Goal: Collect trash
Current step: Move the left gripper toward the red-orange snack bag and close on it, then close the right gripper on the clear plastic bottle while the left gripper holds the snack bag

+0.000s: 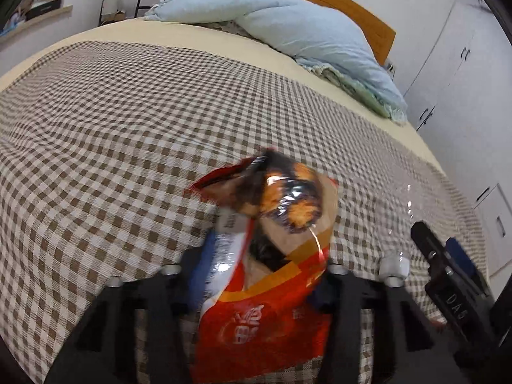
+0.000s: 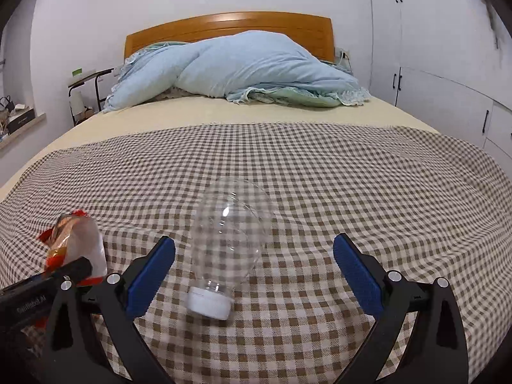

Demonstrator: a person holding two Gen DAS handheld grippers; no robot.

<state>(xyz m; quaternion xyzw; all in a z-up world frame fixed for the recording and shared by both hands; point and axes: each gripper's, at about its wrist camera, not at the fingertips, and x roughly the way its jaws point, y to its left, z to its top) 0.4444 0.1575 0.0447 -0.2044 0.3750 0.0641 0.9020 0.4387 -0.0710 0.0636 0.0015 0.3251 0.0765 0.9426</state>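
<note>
Broadly, the bed [image 2: 320, 172] is used as the work surface: its near half is covered by a brown-and-white checked cloth [image 2: 352, 192], on which the trash has been laid out within reach. At the far end, against the wooden headboard [image 2: 224, 24], a pale blue quilt [image 2: 243, 70] is heaped clear of the cloth, so nothing there is in the way.

Near the cloth's near edge, a clear plastic bottle [image 2: 230, 236] is lying on its side, its white cap [image 2: 209, 304] turned toward the camera. It is framed by the right gripper [image 2: 254, 272], whose blue-padded jaws are spread wide on either side of it without touching. The neck end is lined up between the pads, so a grasp there is judged to be the next step.

Just left of the bottle, toward the cloth's near left part, a red-and-orange snack bag [image 1: 268, 256] is gripped by the left gripper [image 1: 252, 275]. The jaws are drawn in against the bag's lower part, the crumpled top standing up beyond them. The bag is thus judged to be already collected, or nearly so; whether it is lifted off the cloth cannot be told.

As for writing, white characters are printed on the bag's red panel but are too blurred to be read. On the right gripper's body, seen at the left-wrist view's edge, "DAS" can be made out; on the left gripper's body, a faint word ending in "robot AI" is partly legible.
</note>
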